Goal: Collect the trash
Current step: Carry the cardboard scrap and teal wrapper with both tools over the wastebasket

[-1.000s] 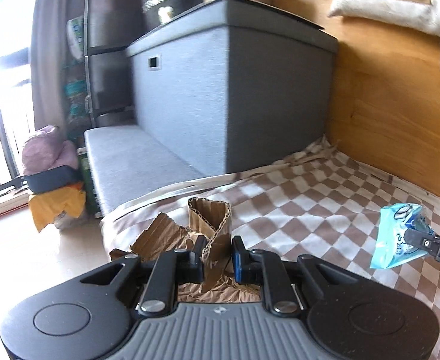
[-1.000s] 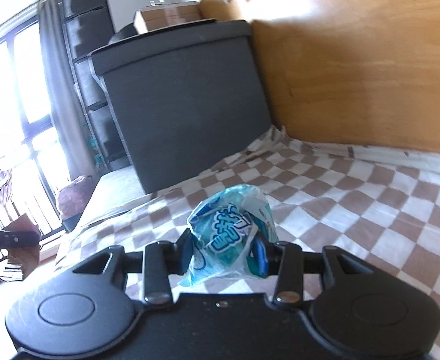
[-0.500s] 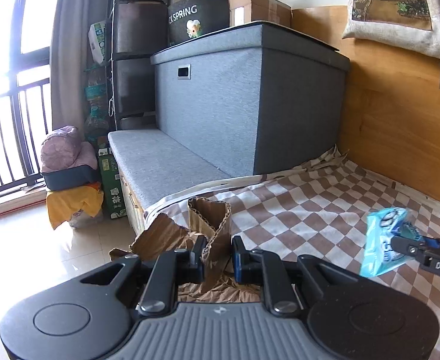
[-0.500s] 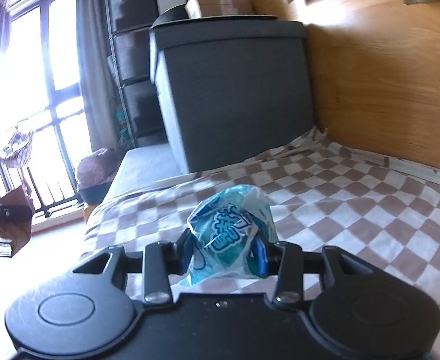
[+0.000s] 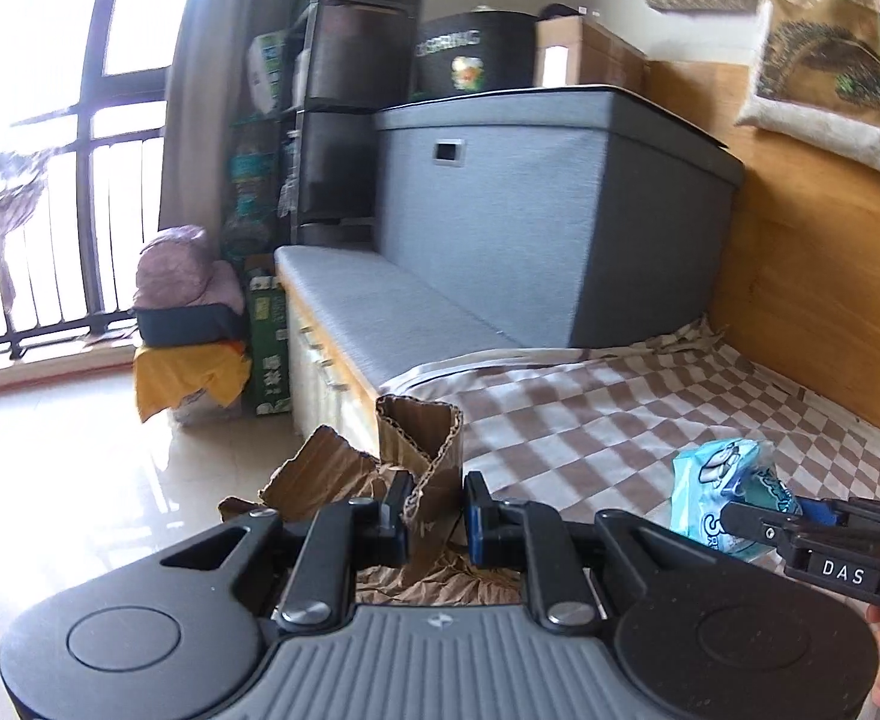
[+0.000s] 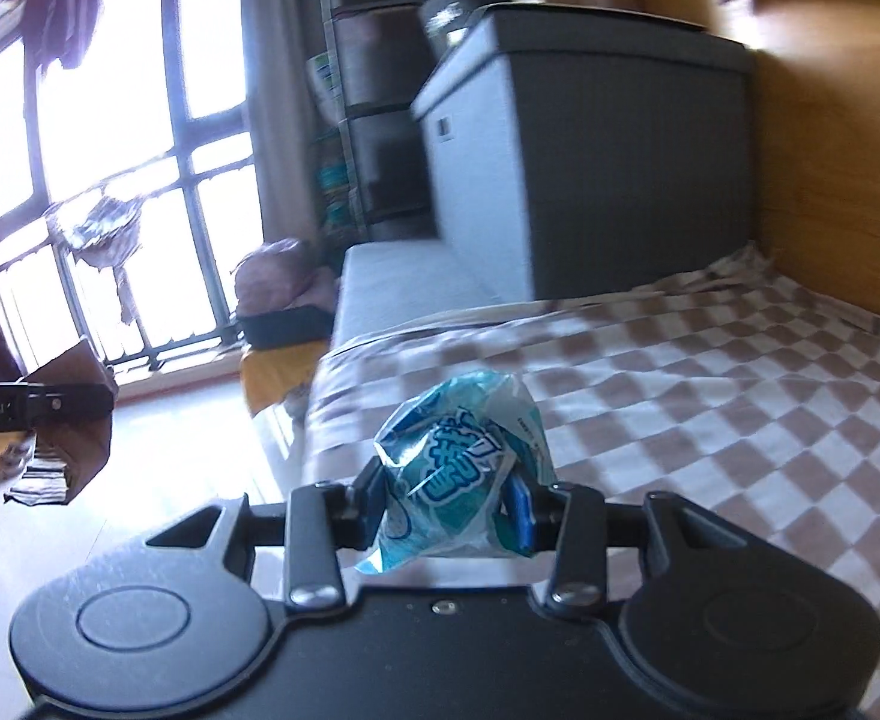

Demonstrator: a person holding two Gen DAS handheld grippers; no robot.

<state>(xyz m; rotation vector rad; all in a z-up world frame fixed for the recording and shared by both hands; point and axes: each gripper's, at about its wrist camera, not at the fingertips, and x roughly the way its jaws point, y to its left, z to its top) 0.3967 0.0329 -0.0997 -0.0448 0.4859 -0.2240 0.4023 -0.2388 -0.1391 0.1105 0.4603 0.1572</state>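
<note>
While the left claw [image 5: 435,510] is clamping a torn piece of brown corrugated cardboard [image 5: 422,450] at the lower centre of its view, the right claw [image 6: 449,495] is pinching a crumpled blue snack wrapper [image 6: 458,468] low in its own frame. Both pieces of trash are hanging above the edge of a bed with a brown-and-white checkered sheet [image 5: 590,420], the shiny floor [image 5: 80,468] lying at lower left. A grey storage box [image 5: 548,210] is standing at the bed's far end.
</note>
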